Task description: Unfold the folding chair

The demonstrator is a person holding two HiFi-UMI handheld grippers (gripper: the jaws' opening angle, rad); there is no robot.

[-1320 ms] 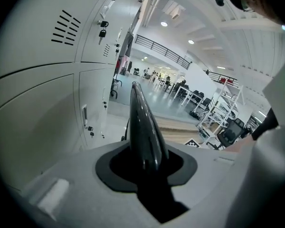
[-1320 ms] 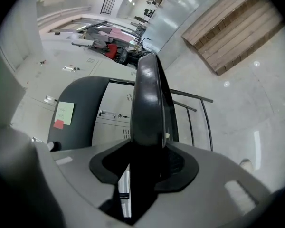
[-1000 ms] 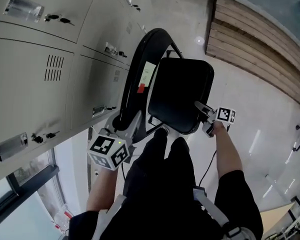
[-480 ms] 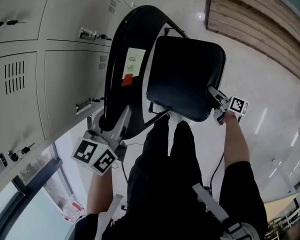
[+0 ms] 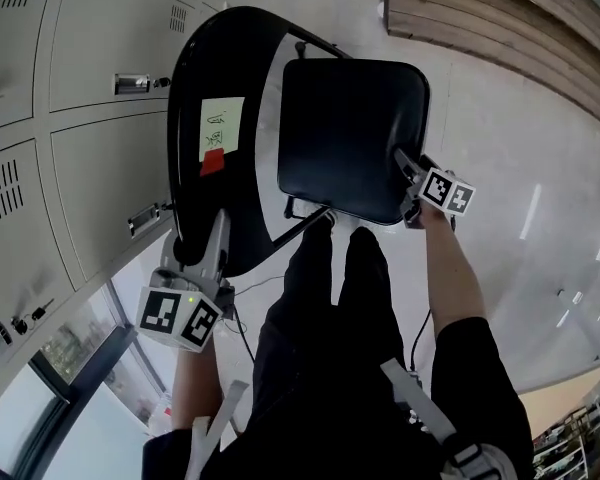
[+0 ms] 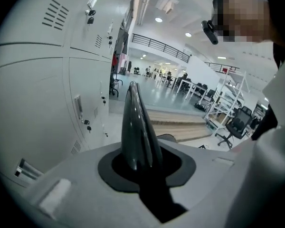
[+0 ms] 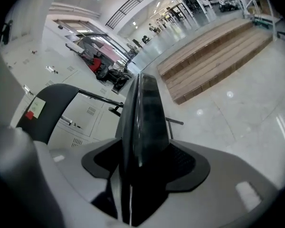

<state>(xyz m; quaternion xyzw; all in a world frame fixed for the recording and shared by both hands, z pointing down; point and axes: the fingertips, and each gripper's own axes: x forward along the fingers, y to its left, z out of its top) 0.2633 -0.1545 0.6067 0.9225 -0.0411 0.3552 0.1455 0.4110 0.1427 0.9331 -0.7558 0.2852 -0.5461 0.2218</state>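
**Folding chair held at 2 points, seat swung out from the back**

The folding chair point(image 5: 300, 138) stands over the pale floor point(image 5: 500, 178), just beside the grey lockers point(image 5: 70, 178) and right in front of the person's dark trouser legs point(image 5: 330, 308). Wooden steps point(image 5: 500, 28) lie well apart on the far side. Its feet are hidden, so I cannot tell how it meets the floor.

The backrest point(image 5: 187, 203) is a glossy black curved shell with a rounded top. It carries 1 pale yellow note point(image 5: 221, 126) with a small red sticker point(image 5: 211, 161) just below it. The seat point(image 5: 352, 133) is a black pad with rounded corners, its broad face turned up toward the head view and standing out from the backrest. A pale gap and a silver frame tube point(image 5: 302, 226) show between the 2 parts.

The left gripper point(image 5: 208, 238) is at the backrest's lower edge. Its 2 fingers have just been closing and pinch that black edge, which fills the gap between them in the left gripper view.

The right gripper point(image 5: 408, 168) is at the seat's near right corner. Its fingers have just been opening and stand spread. The seat's edge is between them, with a thin sliver of light along 1 side in the right gripper view.
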